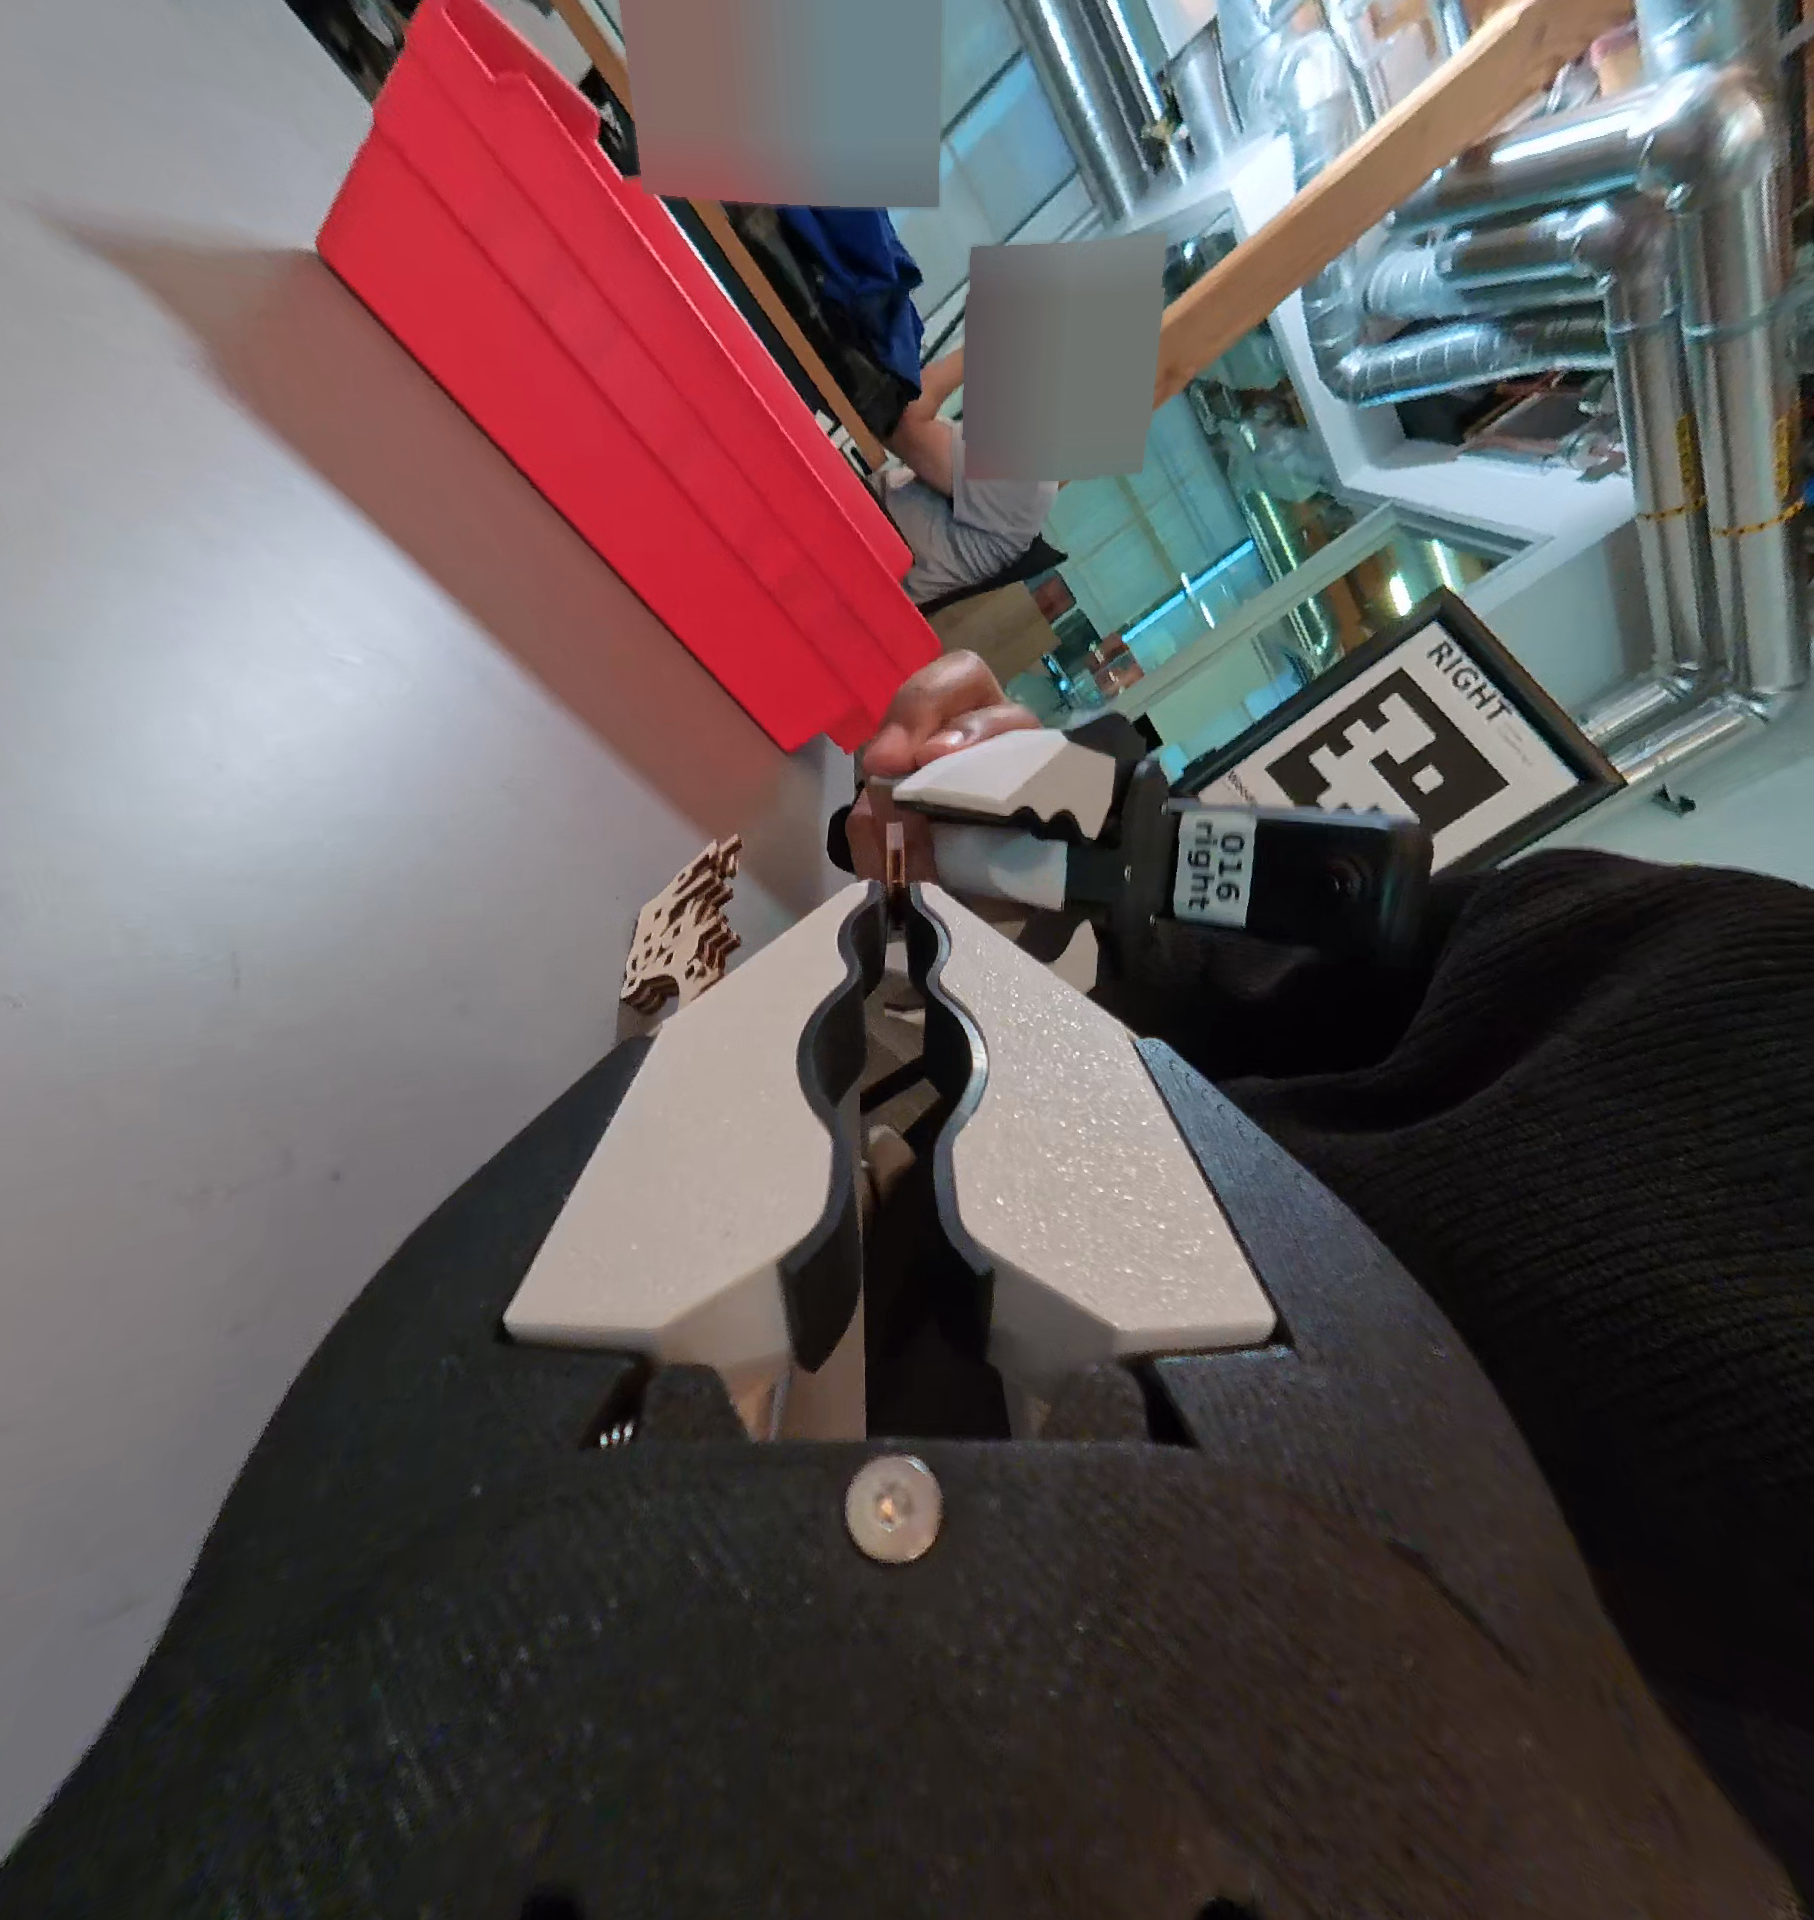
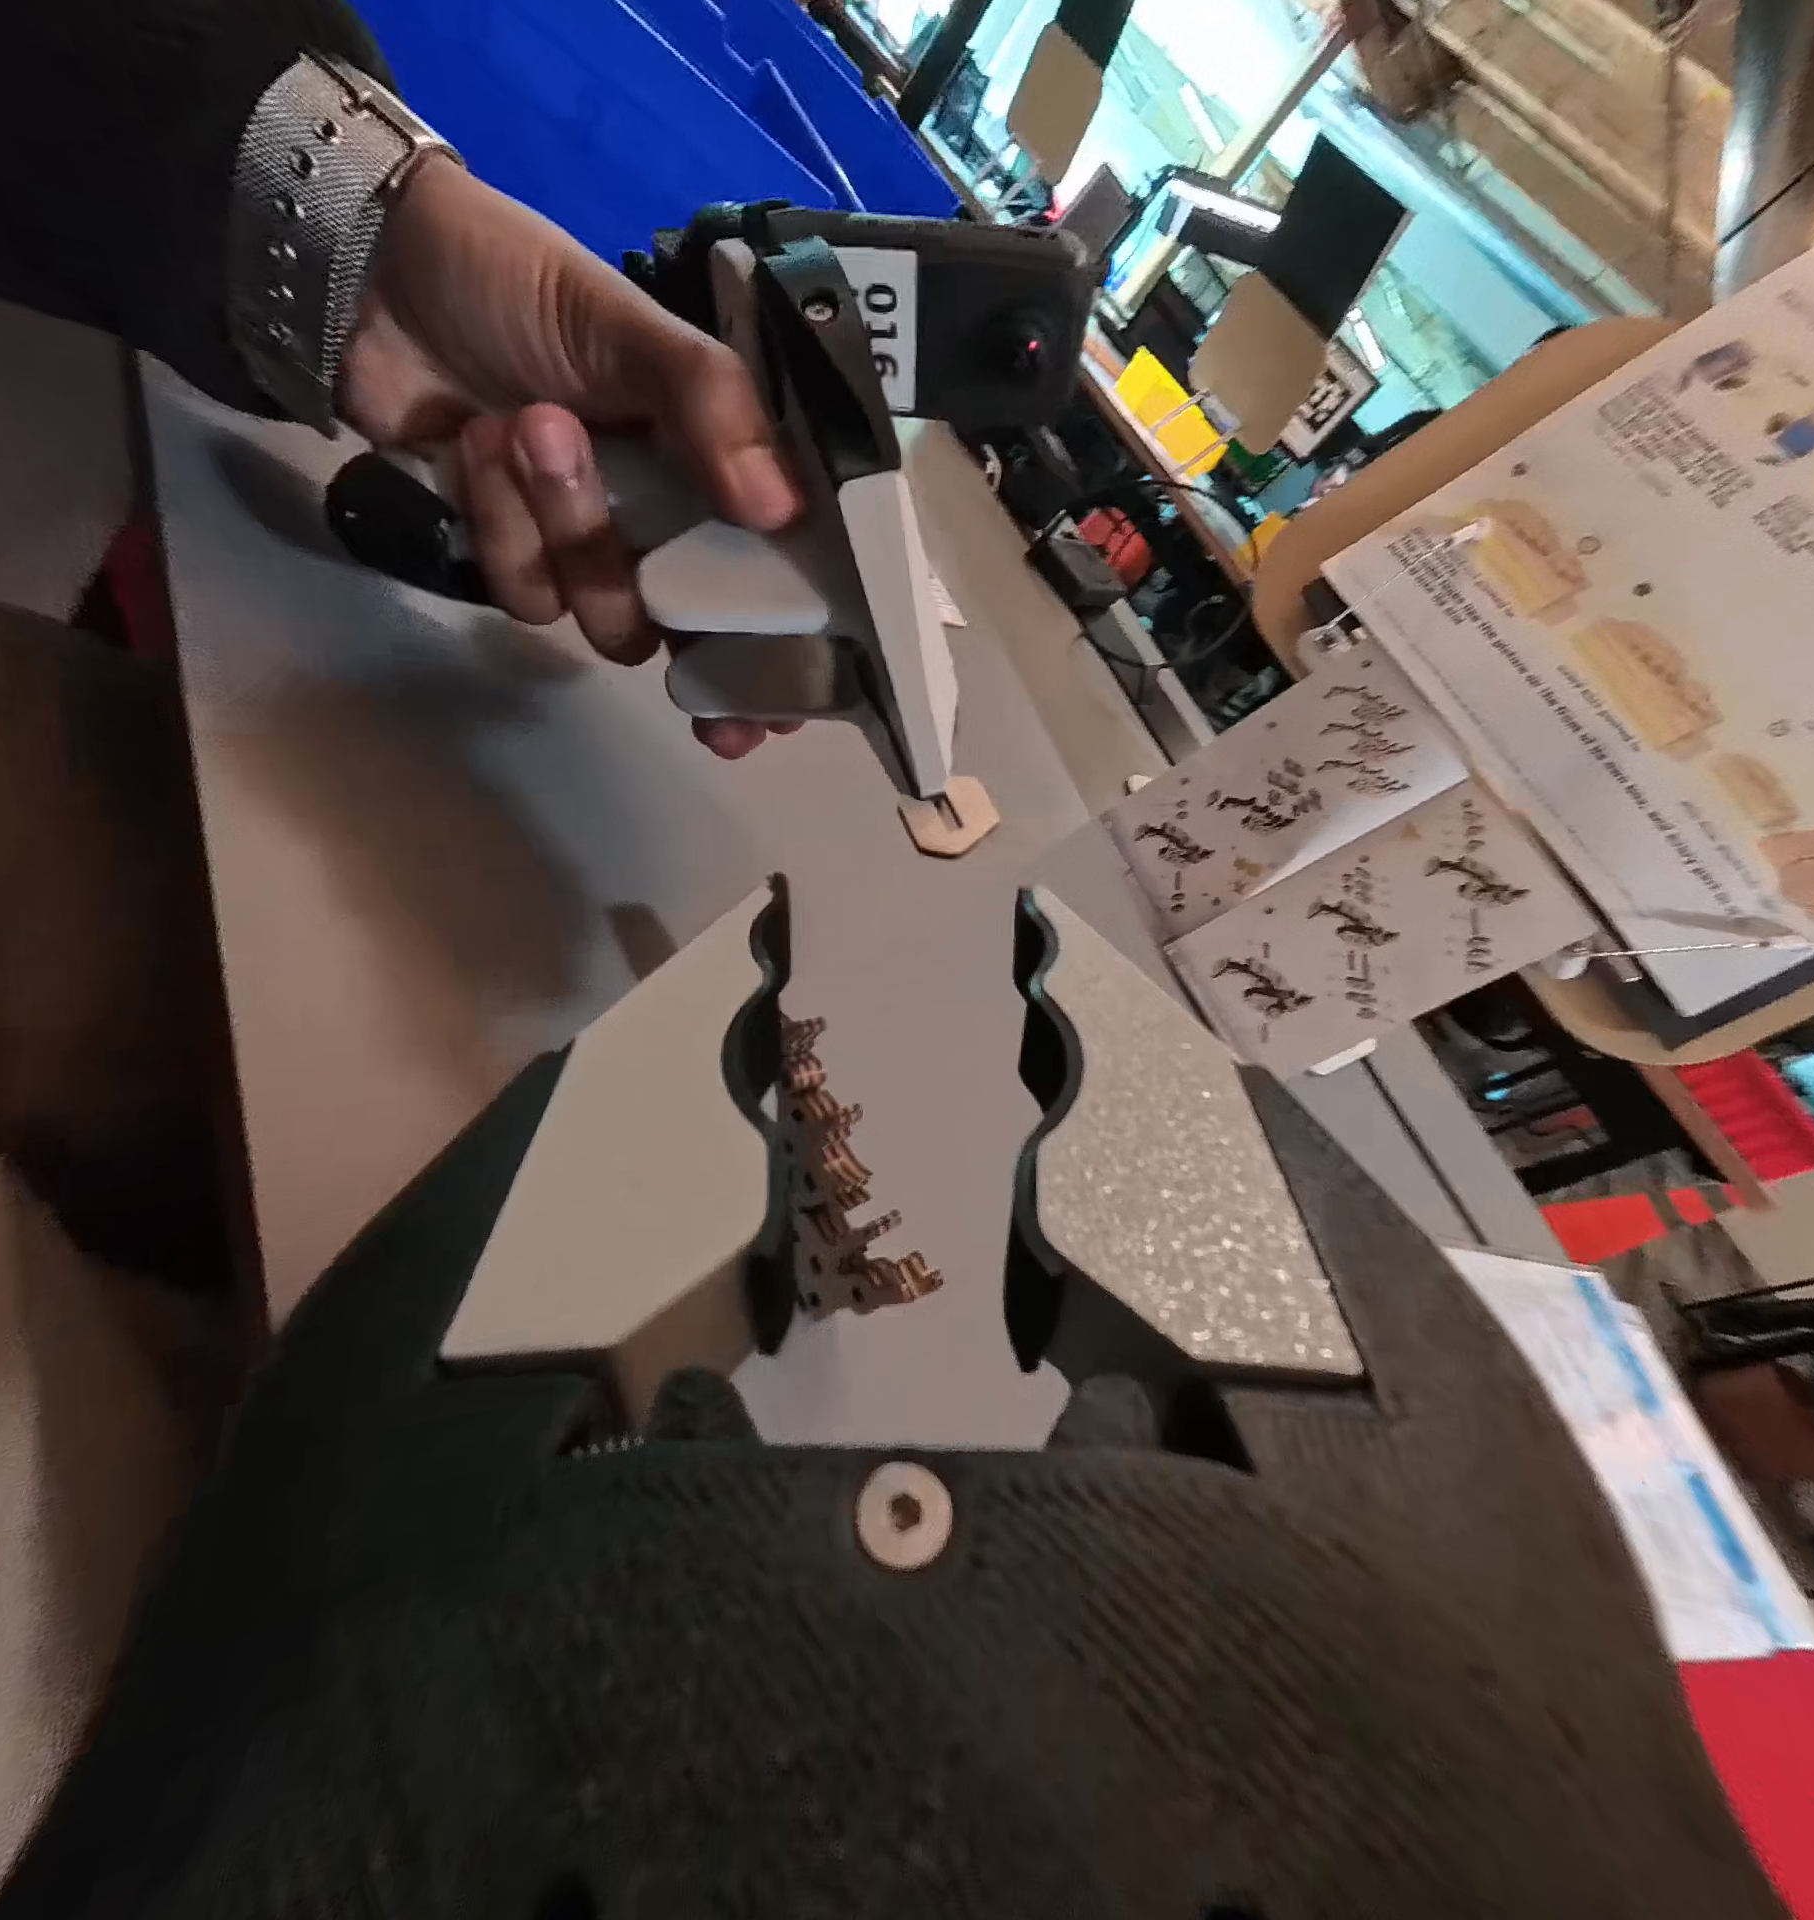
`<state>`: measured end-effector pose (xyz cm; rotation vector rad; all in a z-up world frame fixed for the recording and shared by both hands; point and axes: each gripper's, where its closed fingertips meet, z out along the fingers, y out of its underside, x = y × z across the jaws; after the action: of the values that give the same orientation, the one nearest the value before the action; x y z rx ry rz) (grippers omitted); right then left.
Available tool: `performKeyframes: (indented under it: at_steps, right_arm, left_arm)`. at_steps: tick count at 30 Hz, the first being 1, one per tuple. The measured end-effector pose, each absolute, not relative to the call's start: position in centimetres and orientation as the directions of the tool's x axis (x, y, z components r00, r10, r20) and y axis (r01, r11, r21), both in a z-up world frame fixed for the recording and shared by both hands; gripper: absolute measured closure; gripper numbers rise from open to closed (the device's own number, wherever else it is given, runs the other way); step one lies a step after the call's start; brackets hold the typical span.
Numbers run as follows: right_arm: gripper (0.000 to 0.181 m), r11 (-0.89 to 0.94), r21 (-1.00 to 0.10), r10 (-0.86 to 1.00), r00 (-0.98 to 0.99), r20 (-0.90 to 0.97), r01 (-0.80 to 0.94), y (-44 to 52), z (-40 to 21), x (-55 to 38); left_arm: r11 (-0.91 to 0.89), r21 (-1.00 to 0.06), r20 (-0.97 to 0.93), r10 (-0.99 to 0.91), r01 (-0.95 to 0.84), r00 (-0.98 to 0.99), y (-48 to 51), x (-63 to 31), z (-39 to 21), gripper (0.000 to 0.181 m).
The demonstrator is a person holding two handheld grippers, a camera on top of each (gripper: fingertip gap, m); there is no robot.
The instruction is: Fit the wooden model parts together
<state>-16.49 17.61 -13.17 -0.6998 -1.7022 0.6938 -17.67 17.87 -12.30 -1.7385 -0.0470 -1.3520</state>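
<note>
My left gripper (image 1: 890,896) is shut on a small flat wooden piece (image 1: 895,860), gripped edge-on at the fingertips. The right wrist view shows that gripper (image 2: 934,802) held by a hand, with the piece (image 2: 960,828) low over the grey table. My right gripper (image 2: 898,904) is open and empty. It also shows in the left wrist view (image 1: 908,826), just beyond the left fingertips. A partly built wooden model (image 2: 841,1174) with several slotted ribs stands on the table by the right gripper's left finger (image 2: 664,1132). It shows again in the left wrist view (image 1: 687,935).
A red bin (image 1: 612,416) stands on the white table (image 1: 155,831) at the back. Cut-out wooden sheets (image 2: 1298,862) and an instruction page on a board (image 2: 1630,644) lie to the right. A blue bin (image 2: 654,114) is behind the hand (image 2: 529,343). My two grippers' fingertips are within a few centimetres of each other.
</note>
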Motion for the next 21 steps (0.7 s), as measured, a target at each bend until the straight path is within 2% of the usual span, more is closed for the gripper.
performKeyframes:
  at_steps: [3, 7, 12, 21]
  right_arm:
    - [0.140, 0.612, -0.783, 0.776, -0.275, 0.568, 0.110, 17.0, -13.6, -16.2]
    - [0.144, 0.636, -0.762, 0.754, -0.302, 0.583, 0.117, 16.4, -14.2, -16.1]
    - [0.164, 0.632, -0.767, 0.756, -0.305, 0.579, 0.110, 16.5, -14.3, -16.0]
    - [0.165, 0.641, -0.757, 0.752, -0.295, 0.589, 0.123, 16.8, -14.2, -16.1]
  left_arm:
    - [-0.622, -0.629, 0.777, -0.479, 0.467, 0.408, 17.4, -17.1, -12.7, 0.181]
    - [-0.667, -0.620, 0.783, -0.488, 0.413, 0.386, 16.8, -16.0, -13.2, 0.181]
    - [-0.694, -0.615, 0.784, -0.488, 0.374, 0.383, 16.4, -15.2, -13.7, 0.181]
    - [-0.697, -0.595, 0.801, -0.469, 0.400, 0.373, 16.7, -15.4, -13.6, 0.181]
